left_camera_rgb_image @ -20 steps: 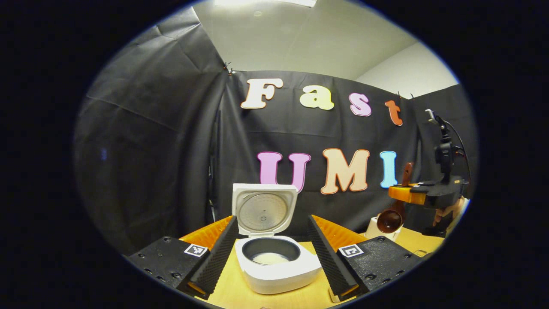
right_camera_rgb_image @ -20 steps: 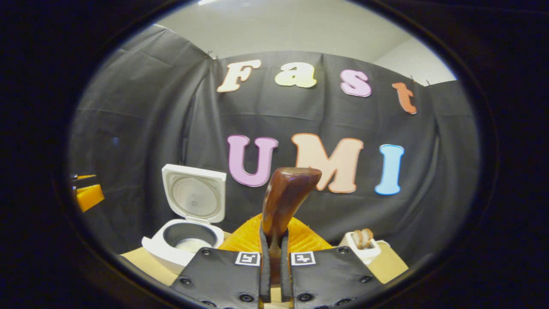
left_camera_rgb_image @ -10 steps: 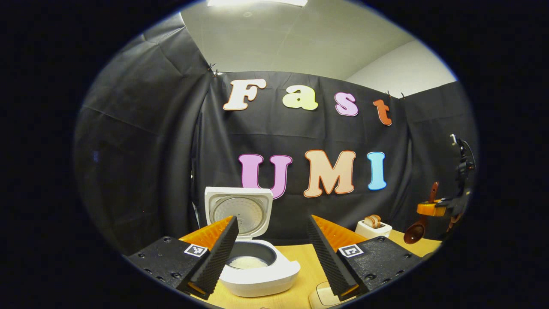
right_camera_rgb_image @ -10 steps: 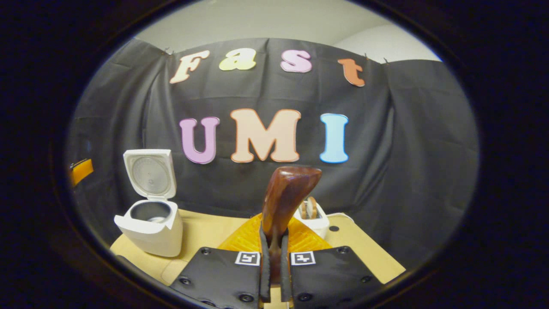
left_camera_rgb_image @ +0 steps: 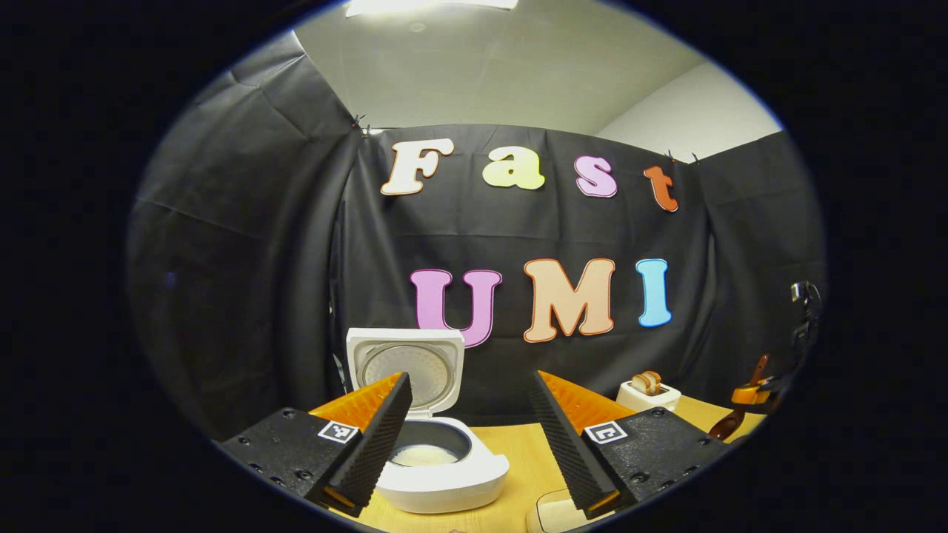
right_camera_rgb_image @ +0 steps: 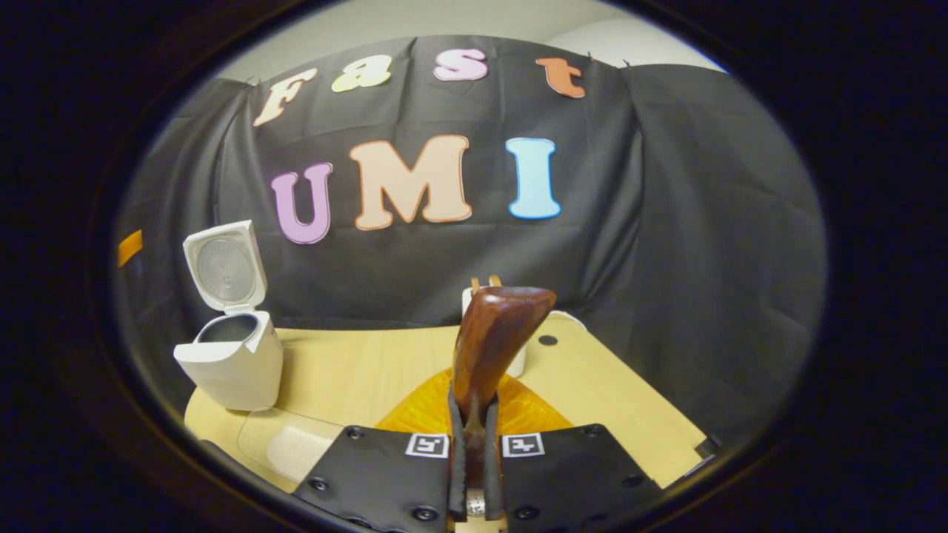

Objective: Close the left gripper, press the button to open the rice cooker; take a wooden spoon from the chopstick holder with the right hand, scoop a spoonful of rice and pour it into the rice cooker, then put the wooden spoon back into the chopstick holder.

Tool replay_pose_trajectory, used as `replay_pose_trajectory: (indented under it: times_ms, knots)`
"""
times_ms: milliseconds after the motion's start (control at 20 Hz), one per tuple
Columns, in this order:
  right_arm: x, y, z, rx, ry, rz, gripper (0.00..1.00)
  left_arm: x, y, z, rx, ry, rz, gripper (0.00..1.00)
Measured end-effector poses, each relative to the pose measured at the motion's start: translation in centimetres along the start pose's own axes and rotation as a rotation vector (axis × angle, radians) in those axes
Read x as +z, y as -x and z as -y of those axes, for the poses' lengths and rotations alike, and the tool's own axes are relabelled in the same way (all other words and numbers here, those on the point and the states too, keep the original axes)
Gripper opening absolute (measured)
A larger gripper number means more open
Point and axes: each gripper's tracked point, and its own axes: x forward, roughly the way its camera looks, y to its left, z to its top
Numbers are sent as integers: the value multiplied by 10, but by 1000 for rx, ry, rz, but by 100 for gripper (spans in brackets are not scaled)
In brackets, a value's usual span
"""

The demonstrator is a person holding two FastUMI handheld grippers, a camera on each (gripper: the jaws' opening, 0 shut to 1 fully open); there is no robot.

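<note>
Since 0.5 s ago, left gripper view: right gripper (left_camera_rgb_image: 748, 394) farther off at right edge. Rice cooker (left_camera_rgb_image: 437, 463) lid up, rice inside, behind my left gripper (left_camera_rgb_image: 466, 429), jaws wide apart, empty. Right gripper view: counter (right_camera_rgb_image: 355, 370) lower; jaws clamped on wooden spoon (right_camera_rgb_image: 492, 348); chopstick holder (right_camera_rgb_image: 518, 359) just behind.

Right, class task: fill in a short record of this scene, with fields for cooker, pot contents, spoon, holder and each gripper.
cooker: white cooker, lid up
pot contents: rice inside
spoon: wooden spoon clamped in right gripper
holder: white holder on table, behind the spoon
left gripper: left gripper open, holding nothing
</note>
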Motion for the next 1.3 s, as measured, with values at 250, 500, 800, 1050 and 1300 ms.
replay_pose_trajectory:
  times_ms: [250,500,800,1050,1300]
  knots:
    - [-33,-6,15,-12,-24,-63,12,0,-1,3,8,-10,-5,94]
    - [-71,-15,30,-35,-44,-123,11,4,0,3,10,-25,0,92]
    - [-106,-26,40,-53,-84,-206,12,5,0,4,11,-38,3,92]
    - [-130,-28,43,-51,-92,-251,12,3,0,5,16,-32,0,94]
    - [-131,-20,43,-38,-107,-264,18,1,-2,4,18,-25,-1,94]
